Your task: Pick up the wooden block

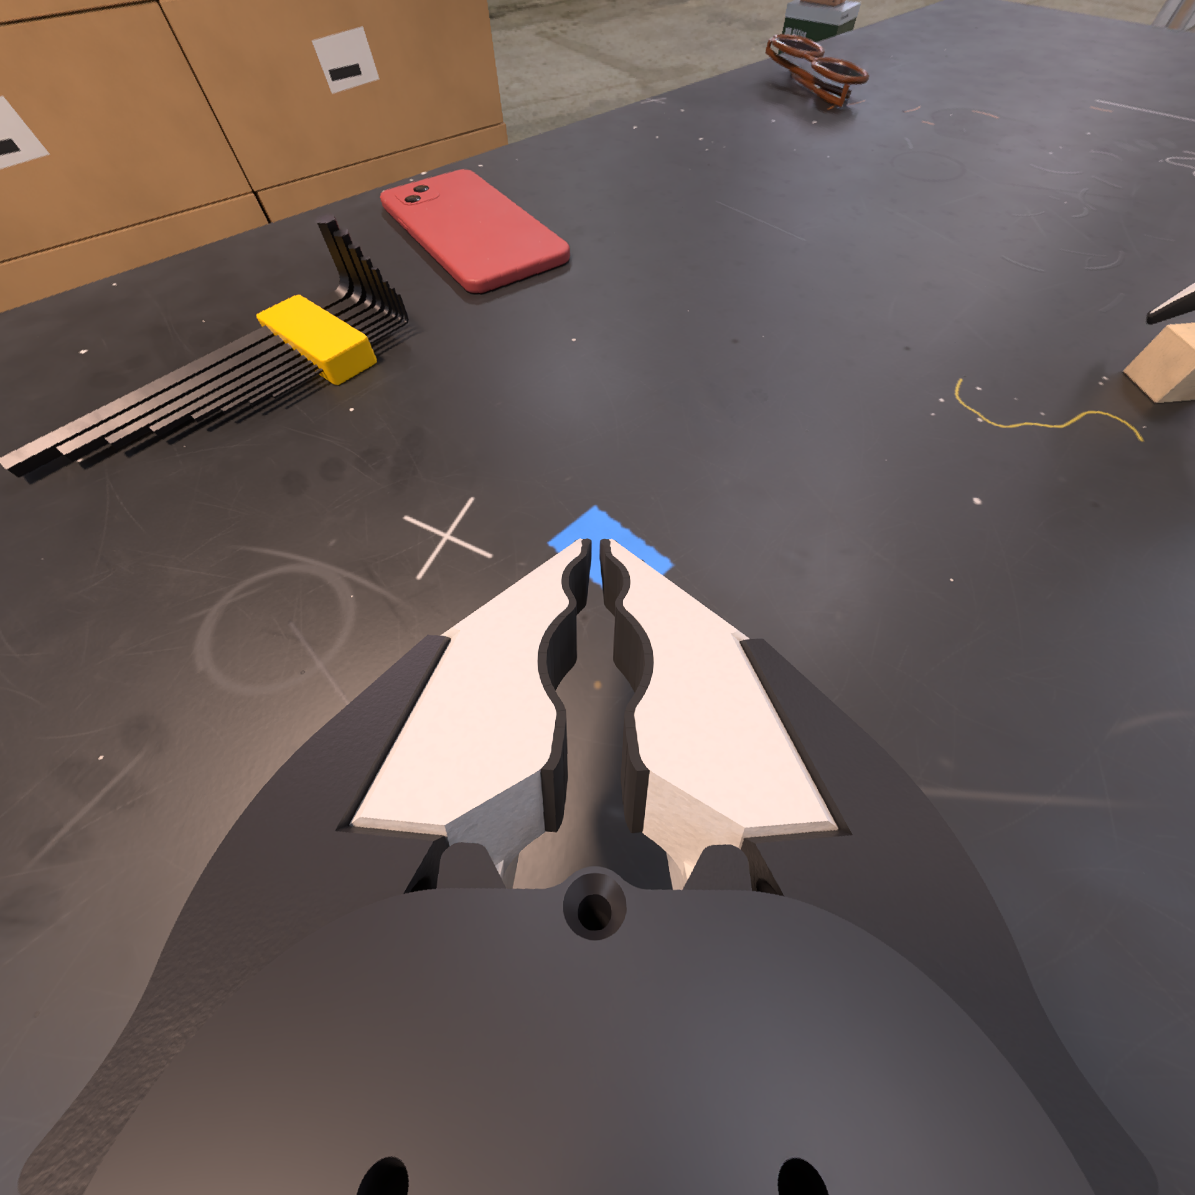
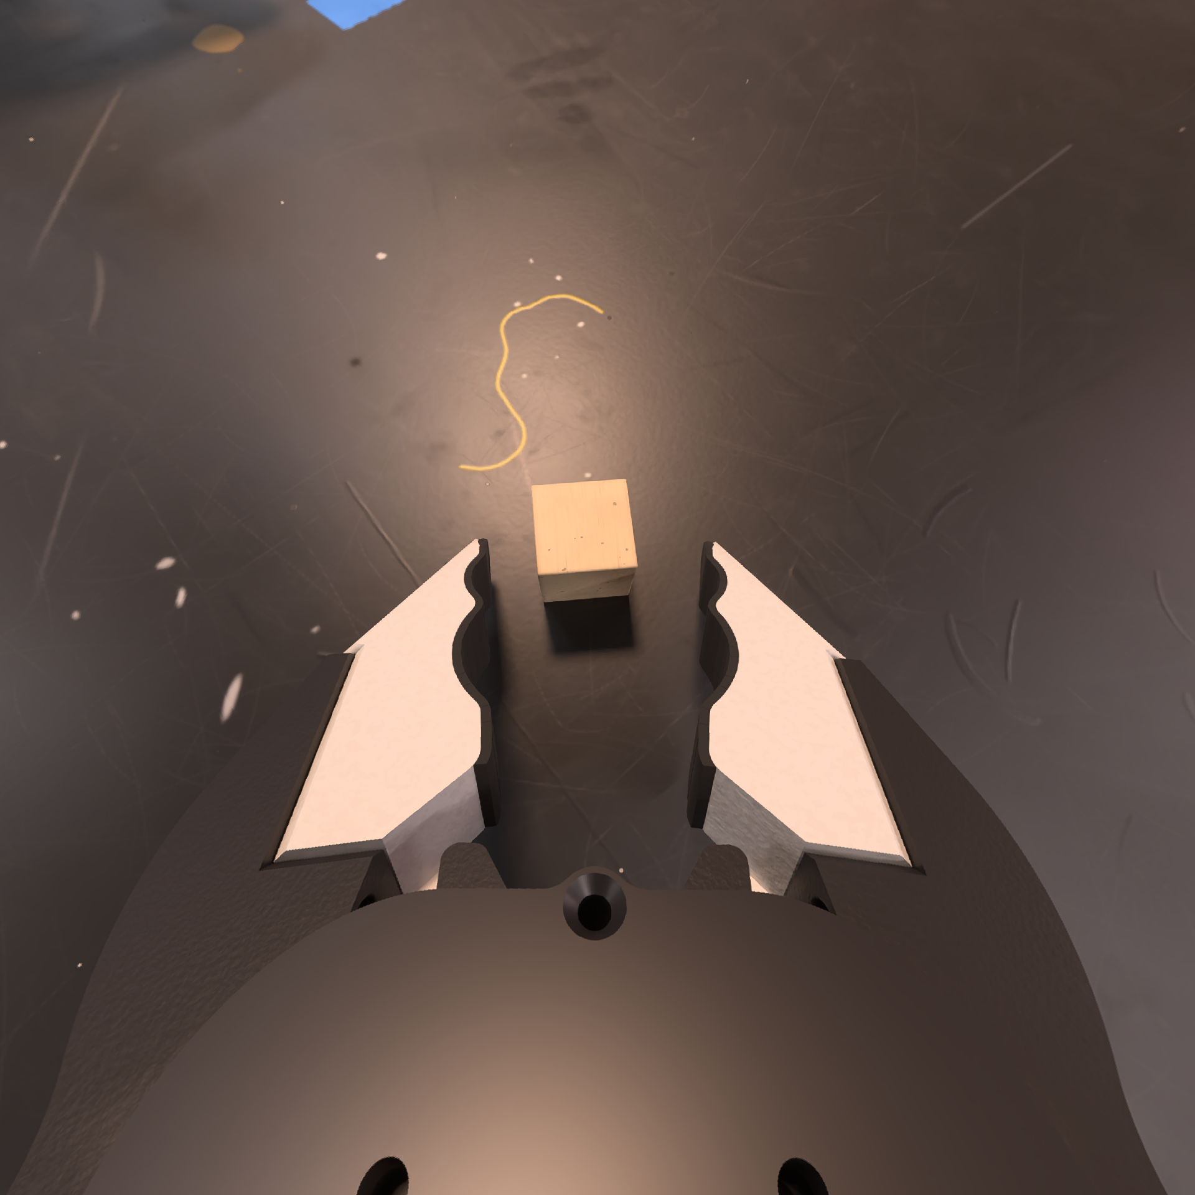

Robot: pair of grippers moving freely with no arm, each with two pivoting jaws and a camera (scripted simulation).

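The wooden block (image 2: 584, 538) is a pale cube lying on the dark table. In the right wrist view it sits just beyond my right gripper (image 2: 595, 549), centred between the two open fingers, which do not touch it. The block also shows at the right edge of the left wrist view (image 1: 1164, 372), with a dark fingertip (image 1: 1172, 309) of the right gripper above it. My left gripper (image 1: 595, 544) is shut and empty, hovering over a blue patch (image 1: 611, 533) on the table, far from the block.
A yellow thread (image 2: 511, 381) lies just past the block. A red phone (image 1: 475, 227), a hex key set with a yellow holder (image 1: 315, 337), brown glasses (image 1: 816, 70) and cardboard boxes (image 1: 194, 116) lie on the left and far side. A white chalk cross (image 1: 447, 537) marks the table.
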